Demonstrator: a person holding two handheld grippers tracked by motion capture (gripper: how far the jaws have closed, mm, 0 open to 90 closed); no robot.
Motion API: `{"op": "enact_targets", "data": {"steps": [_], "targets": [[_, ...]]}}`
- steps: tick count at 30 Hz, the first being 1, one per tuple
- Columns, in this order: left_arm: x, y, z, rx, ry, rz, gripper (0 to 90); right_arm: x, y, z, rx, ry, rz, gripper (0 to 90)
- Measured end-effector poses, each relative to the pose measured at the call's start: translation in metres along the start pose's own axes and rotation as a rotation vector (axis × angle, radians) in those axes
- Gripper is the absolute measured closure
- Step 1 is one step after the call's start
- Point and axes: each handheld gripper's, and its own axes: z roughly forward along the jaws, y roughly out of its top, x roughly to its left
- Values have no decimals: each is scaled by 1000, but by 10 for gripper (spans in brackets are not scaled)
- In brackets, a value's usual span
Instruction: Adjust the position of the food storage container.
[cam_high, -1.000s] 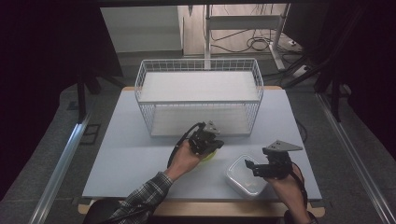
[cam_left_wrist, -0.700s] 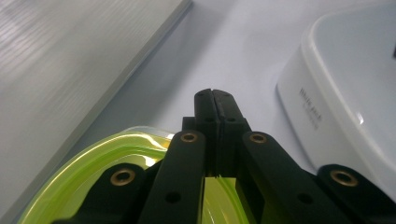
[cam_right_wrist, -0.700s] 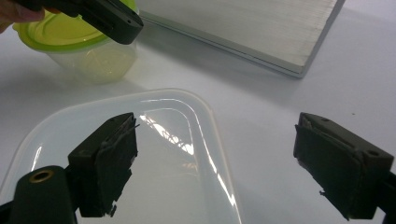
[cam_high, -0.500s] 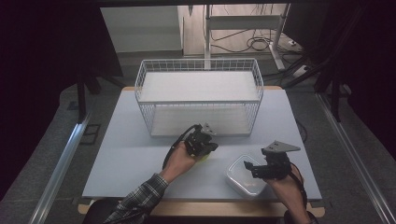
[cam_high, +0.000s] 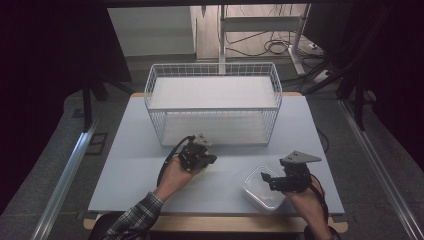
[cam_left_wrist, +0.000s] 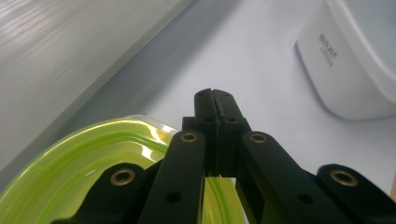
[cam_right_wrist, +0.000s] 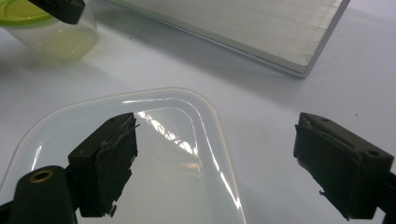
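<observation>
One green-lidded tub (cam_left_wrist: 84, 163) sits on the table (cam_high: 130, 165) before the wire basket (cam_high: 214, 107), largely hidden under the left gripper (cam_left_wrist: 215, 100), whose jaws are pressed together above it, empty. One clear-lidded container (cam_right_wrist: 154, 154) lies beneath the right gripper (cam_right_wrist: 215, 161), jaws wide.

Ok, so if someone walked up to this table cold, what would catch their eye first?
Probably the white wire basket, standing big at the far middle of the table. Next, the bright green lid of a small container right under the shut left gripper, nearer the person. At the near right, the open right gripper hovers over a clear lidded container.
</observation>
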Motion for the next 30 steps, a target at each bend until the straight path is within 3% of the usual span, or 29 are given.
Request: {"op": "enact_targets", "data": {"steps": [5,10,21,26,30], "targets": [[12,-14,-12,-22,25,-46,900,1,0,0,2,0,0,135],[23,-28,-25,-21,53,-66,900,1,0,1,2,-1,-1,135],[39,-60,-54,-42,126,-142,899,2,0,1,2,2,-5,157],[33,-61,-55,-63,129,-124,894,4,2,-3,22,10,25,297],[27,-65,-56,-99,121,-117,854,4,3,-14,20,7,9,541]]}}
